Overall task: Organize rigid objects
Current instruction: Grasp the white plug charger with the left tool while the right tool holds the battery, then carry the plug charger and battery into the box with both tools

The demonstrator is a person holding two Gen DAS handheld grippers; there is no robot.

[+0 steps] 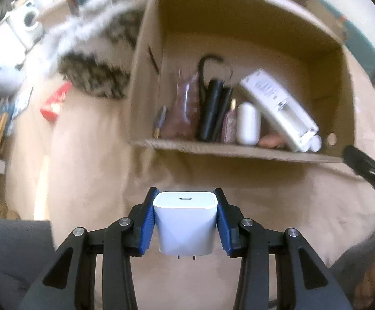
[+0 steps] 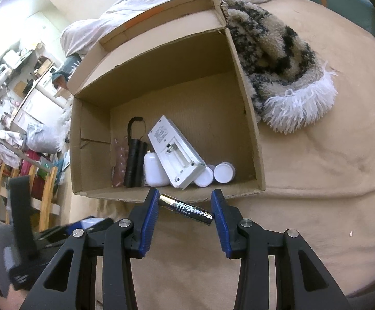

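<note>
My left gripper (image 1: 185,201) is shut on a white USB charger block (image 1: 185,222), its blue pads (image 1: 148,219) pressing both sides, held above the beige blanket just short of the cardboard box (image 1: 239,152). In the right wrist view my right gripper (image 2: 185,205) is shut on a black and gold battery (image 2: 186,208), held end to end and tilted, just in front of the cardboard box (image 2: 161,196). Inside the box lie a white remote with its battery bay uncovered (image 2: 176,151), a black strapped item (image 2: 135,160), a white case (image 2: 154,171) and two white round lids (image 2: 223,171).
A shaggy black and cream rug with white fringe (image 2: 278,64) lies against the box's side on the beige blanket (image 2: 316,180). A red packet (image 1: 54,102) lies left of the box. Wooden rails (image 2: 45,193) and cluttered furniture stand beyond the bed's edge. The other gripper's black body (image 2: 22,232) shows at the lower left.
</note>
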